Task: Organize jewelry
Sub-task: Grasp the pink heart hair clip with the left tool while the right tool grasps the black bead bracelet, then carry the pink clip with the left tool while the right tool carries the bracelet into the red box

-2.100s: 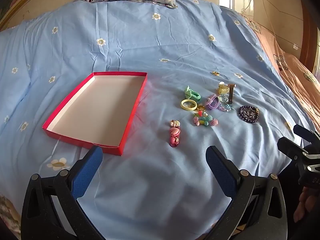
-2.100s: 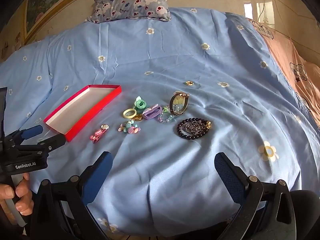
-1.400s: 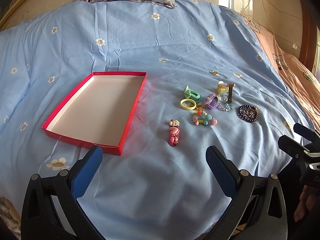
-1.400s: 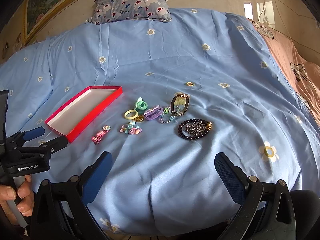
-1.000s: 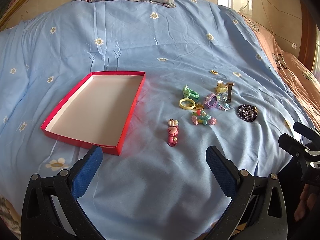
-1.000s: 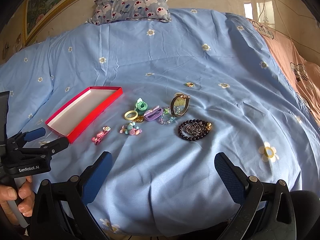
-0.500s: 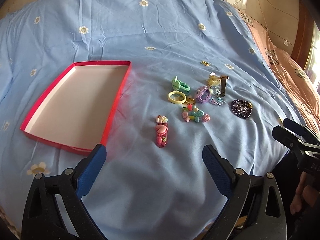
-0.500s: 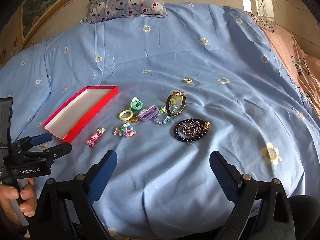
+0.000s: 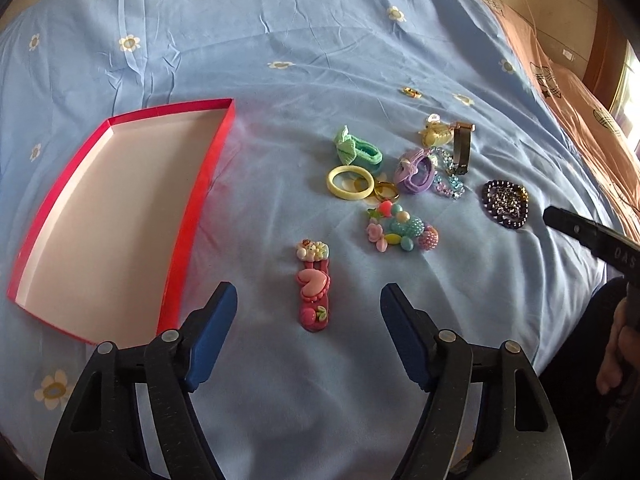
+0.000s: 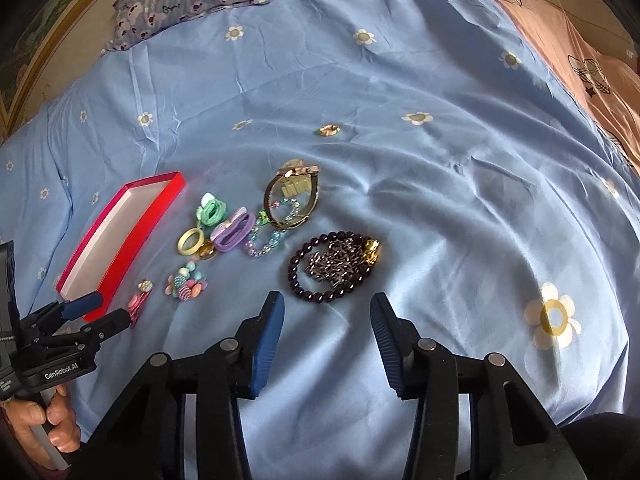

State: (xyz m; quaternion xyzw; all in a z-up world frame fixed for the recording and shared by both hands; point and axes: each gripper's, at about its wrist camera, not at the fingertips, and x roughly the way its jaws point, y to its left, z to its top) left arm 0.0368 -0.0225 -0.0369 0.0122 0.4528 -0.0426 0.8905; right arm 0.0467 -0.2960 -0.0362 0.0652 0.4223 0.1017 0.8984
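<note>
Your bedsheet (image 9: 320, 40) is soft wrinkly blue cotton with daisies, so expect small bits to sink into the folds. The red tray (image 9: 192, 208) is a shallow cardboard lid, white inside, nothing in it yet, sitting left of the pile. Since a second ago you've pushed both tools in closer and lower, so you look set for first picks. Your left gripper (image 9: 308, 308) is spread wide, framing the pink hair clip (image 9: 313, 292), a flat glossy plastic strip with a heart. Your right gripper (image 10: 326, 320) is likewise released, just short of the dark bead bracelet (image 10: 332, 266), round beads ringing a tangled metal chain.
</note>
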